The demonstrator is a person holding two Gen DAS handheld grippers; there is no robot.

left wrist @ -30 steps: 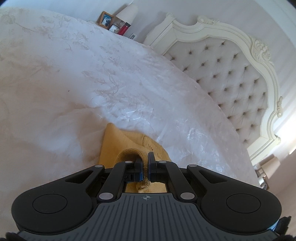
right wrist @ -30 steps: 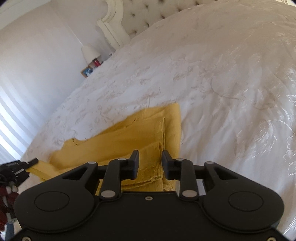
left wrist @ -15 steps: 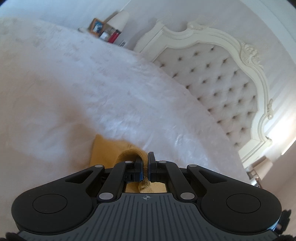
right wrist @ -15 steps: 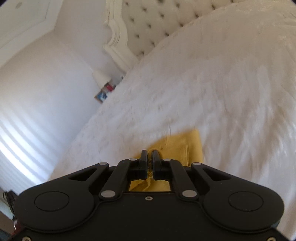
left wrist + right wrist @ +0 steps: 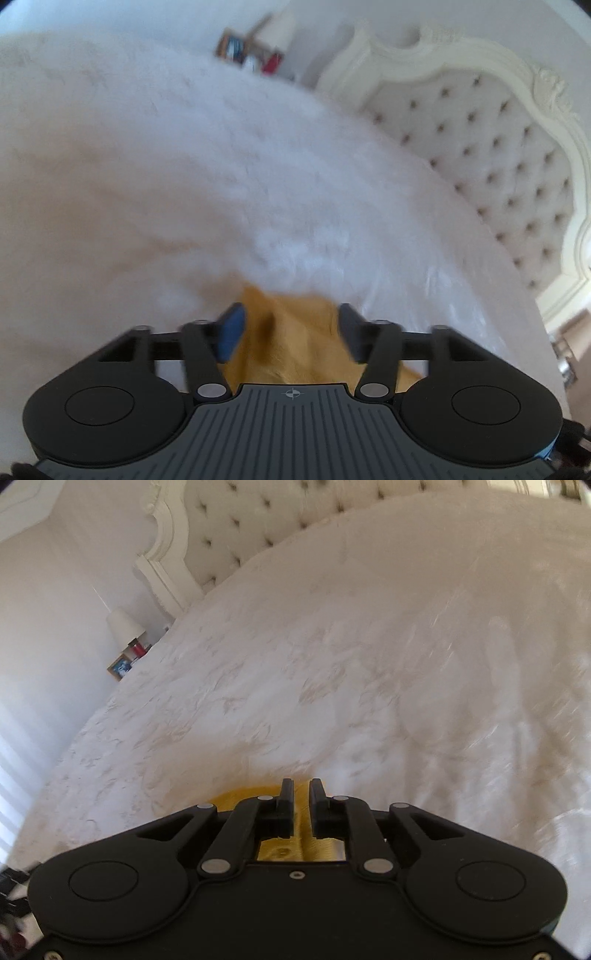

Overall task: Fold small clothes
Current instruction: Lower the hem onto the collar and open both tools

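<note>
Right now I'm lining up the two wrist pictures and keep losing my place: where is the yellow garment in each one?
Left wrist: the yellow garment lies at bottom centre, between the open jaws, blurred.
Right wrist: the garment is a small patch at bottom centre, seen between and behind the jaws.
Shared landmark: the tufted headboard, right in the left view, top centre in the right view.

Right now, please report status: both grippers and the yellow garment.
Left gripper just opened, yellow garment loose between jaws. Right gripper just opened slightly, garment beneath. White bedspread ahead, nothing in the way.
</note>
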